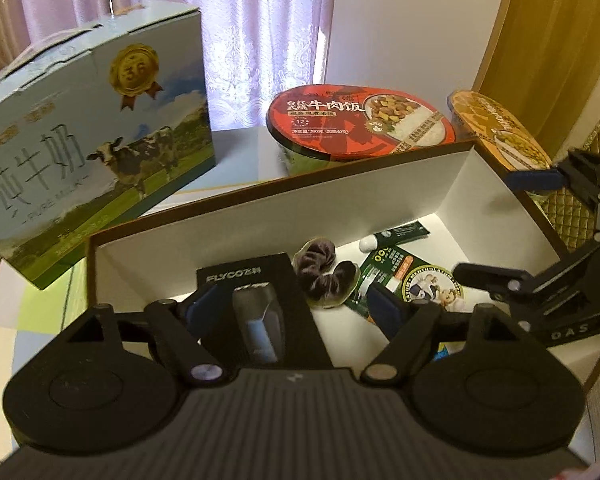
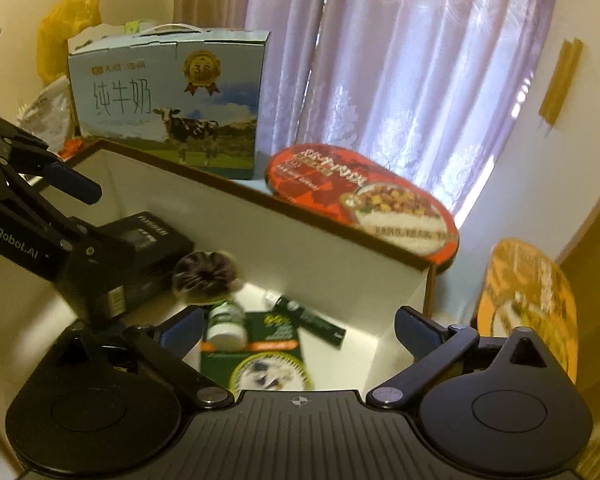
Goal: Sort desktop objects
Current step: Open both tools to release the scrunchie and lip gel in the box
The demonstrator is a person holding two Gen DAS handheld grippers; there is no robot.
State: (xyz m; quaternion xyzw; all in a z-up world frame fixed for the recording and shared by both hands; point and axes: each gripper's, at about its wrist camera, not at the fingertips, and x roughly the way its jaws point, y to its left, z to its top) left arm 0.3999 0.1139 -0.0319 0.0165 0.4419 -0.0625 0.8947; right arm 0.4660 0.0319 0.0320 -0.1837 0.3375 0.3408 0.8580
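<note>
A white open box [image 1: 380,196] with a brown rim holds a black FLYCO shaver box [image 1: 256,300], a dark purple scrunchie [image 1: 320,272], a green lip-balm card [image 1: 404,276] and a dark green tube [image 1: 400,234]. My left gripper [image 1: 294,308] is open and empty, its fingers over the shaver box. My right gripper [image 2: 300,332] is open and empty above the green card [image 2: 260,356] and a small green-labelled bottle [image 2: 226,320]. The scrunchie [image 2: 204,276] and shaver box [image 2: 148,252] also show in the right wrist view. The right gripper [image 1: 548,248] shows at the left view's right edge.
A blue milk carton [image 1: 88,152] stands behind the box on the left. A red instant-rice bowl [image 1: 360,124] and an orange bowl [image 1: 496,132] stand behind its far wall. Lilac curtains [image 2: 400,60] hang behind. A yellow bag [image 2: 64,28] lies far left.
</note>
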